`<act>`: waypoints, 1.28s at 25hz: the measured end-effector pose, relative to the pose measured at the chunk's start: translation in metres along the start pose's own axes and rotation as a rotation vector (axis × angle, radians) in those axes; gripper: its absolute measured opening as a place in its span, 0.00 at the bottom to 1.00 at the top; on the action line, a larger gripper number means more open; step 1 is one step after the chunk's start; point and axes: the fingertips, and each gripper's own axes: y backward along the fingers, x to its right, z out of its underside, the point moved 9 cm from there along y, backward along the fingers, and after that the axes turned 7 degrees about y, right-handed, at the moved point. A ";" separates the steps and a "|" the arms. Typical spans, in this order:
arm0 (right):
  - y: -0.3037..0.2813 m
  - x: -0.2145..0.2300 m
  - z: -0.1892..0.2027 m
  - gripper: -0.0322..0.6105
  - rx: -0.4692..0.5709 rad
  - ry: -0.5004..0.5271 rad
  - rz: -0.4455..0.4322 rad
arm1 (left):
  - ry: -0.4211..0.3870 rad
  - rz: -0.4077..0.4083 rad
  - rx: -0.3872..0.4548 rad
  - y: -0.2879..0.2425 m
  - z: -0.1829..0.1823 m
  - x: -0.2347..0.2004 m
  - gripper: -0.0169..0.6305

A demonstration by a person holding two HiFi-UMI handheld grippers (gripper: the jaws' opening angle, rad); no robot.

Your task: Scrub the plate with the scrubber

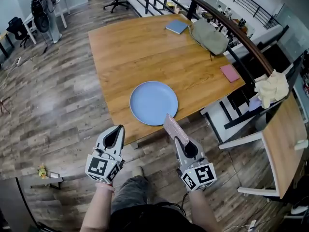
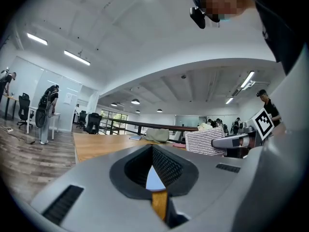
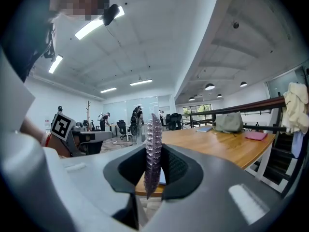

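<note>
While hovering at the lower middle of the head view, just off the near edge of the large light-wood desk, clamped between the fingers of the right gripper: a flat, pinkish, nub-covered silicone scrubber, set on edge and reaching well past the fingertips toward the upper left. Top corner of that scrubber overlapping the lower right rim of the round pale-blue plate; contact with the rim not readable from this angle. Plate flat on the desk, close to the lower edge of the top, well apart from the other things there. In the right gripper view, the same scrubber upright at the centre of the frame, pinched on both faces by the dark ribbed fingers of the right gripper. Further left in the head view, the left gripper, about level with the right one, fingers closed tip to tip on nothing. In the left gripper view, fingers of the left gripper meeting at the centre, a sliver of the plate showing in the gap below the tips, and the scrubber at centre right. Toward the upper right of the head view, on the far part of the desk: a flat blue book, a slumped olive-grey fabric bag and, nearer the right edge, a small pink pad. Beyond the desk, a dark curved metal railing, with a cream cloth draped over it at the right. At the left of the frame, a grey-brown plank floor.
</note>
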 end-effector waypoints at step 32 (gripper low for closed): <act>-0.178 0.065 0.055 0.18 -0.537 -0.128 -0.253 | 0.091 -0.062 -0.284 -0.113 0.059 -0.074 0.11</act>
